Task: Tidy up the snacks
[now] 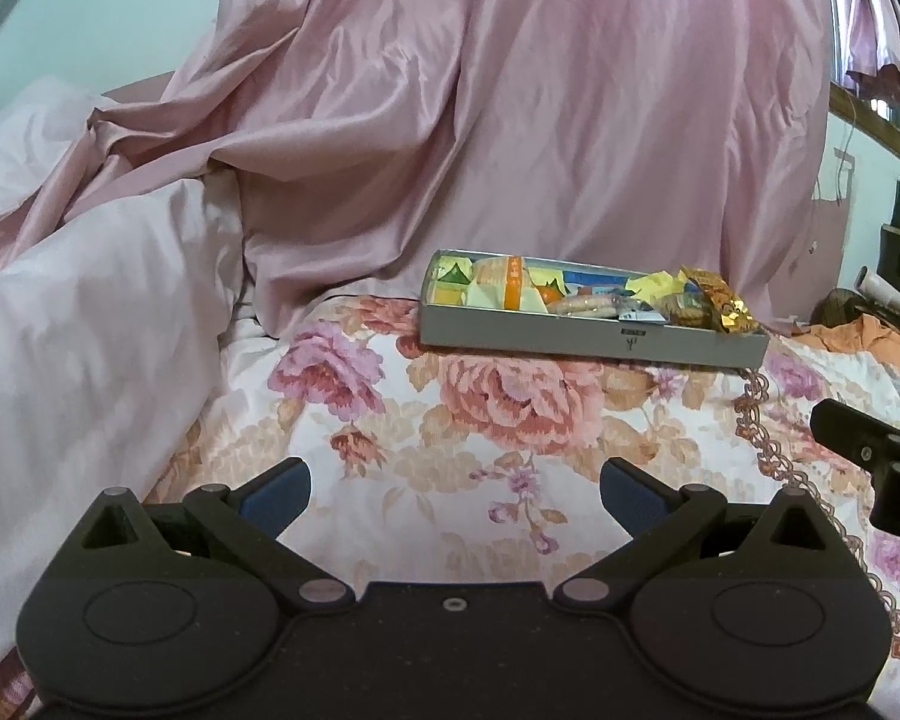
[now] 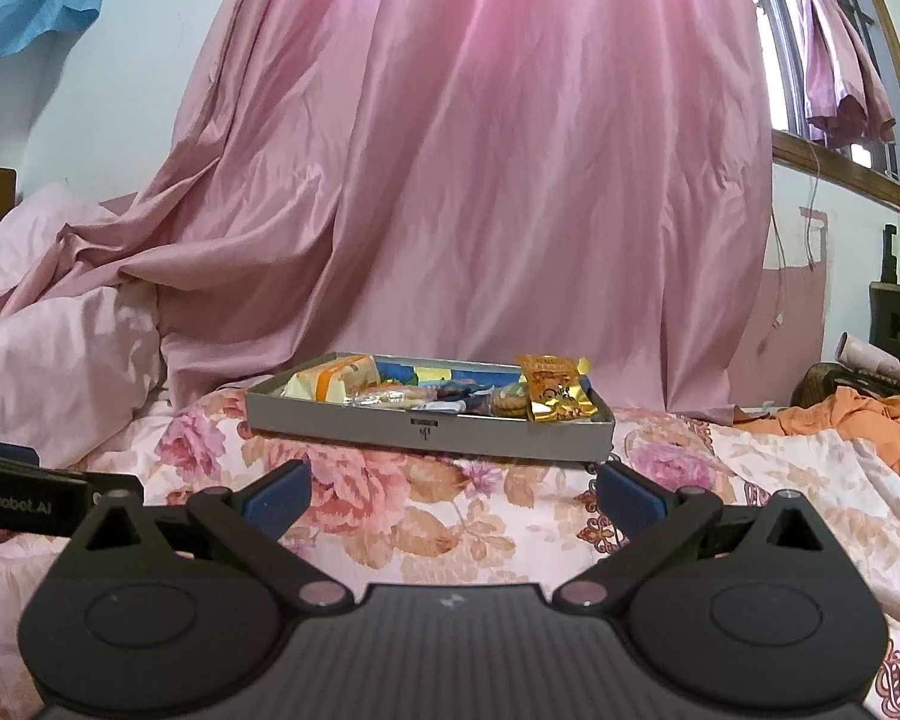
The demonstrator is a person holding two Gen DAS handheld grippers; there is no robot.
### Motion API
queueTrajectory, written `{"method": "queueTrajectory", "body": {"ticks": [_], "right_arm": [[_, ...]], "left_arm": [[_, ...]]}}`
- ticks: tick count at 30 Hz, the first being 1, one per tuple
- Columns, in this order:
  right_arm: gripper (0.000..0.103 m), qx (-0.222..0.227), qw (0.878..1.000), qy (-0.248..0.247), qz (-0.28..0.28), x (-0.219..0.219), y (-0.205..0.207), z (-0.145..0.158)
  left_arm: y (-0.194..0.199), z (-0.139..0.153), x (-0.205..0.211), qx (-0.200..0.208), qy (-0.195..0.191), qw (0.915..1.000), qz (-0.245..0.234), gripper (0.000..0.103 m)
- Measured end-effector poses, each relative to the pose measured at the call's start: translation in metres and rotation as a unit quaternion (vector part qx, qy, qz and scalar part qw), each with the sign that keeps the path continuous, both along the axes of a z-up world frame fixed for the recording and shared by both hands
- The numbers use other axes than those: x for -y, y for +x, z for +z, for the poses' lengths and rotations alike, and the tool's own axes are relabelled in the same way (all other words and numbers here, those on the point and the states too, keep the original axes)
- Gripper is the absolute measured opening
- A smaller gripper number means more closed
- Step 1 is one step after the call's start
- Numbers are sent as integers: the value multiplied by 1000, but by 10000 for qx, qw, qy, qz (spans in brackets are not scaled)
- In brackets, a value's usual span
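Pink curtain (image 2: 480,180): draped from top of view down onto bed, folds spread leftward over pale quilt (image 1: 78,312).
Floral bedspread (image 1: 450,420): rose print, flat, braided trim along right side; bore everything listed below.
Orange cloth (image 2: 858,420): crumpled at far right on bed, well apart from tray.
Grey tray (image 2: 390,426): shallow, rectangular, set on bedspread just before curtain's foot; small dark mark on near wall.
Snacks (image 1: 546,294): packed inside tray; yellow wrappers with orange band at left end, round biscuits mid-tray.
Gold packet (image 2: 555,396): stood upright at tray's right end, leaned over rim.
Left gripper (image 1: 455,489): low over bedspread, short of tray, blue-padded jaws spread wide, nothing between.
Right gripper (image 2: 453,492): likewise wide apart and bare, just short of tray's near wall.
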State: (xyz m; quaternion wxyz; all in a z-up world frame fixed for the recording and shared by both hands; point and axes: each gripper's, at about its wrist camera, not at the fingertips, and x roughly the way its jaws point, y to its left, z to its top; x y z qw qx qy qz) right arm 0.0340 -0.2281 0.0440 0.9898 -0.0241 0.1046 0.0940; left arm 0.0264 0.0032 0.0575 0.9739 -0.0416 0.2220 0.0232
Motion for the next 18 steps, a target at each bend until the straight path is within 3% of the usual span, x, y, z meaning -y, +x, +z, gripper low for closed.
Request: {"method": "queueTrajectory", "body": {"ticks": [18], "right_arm": [[103, -232, 9997, -77, -76, 2, -4, -9]], "left_arm": [[1, -9, 1, -285, 45, 9996, -47, 102]]}}
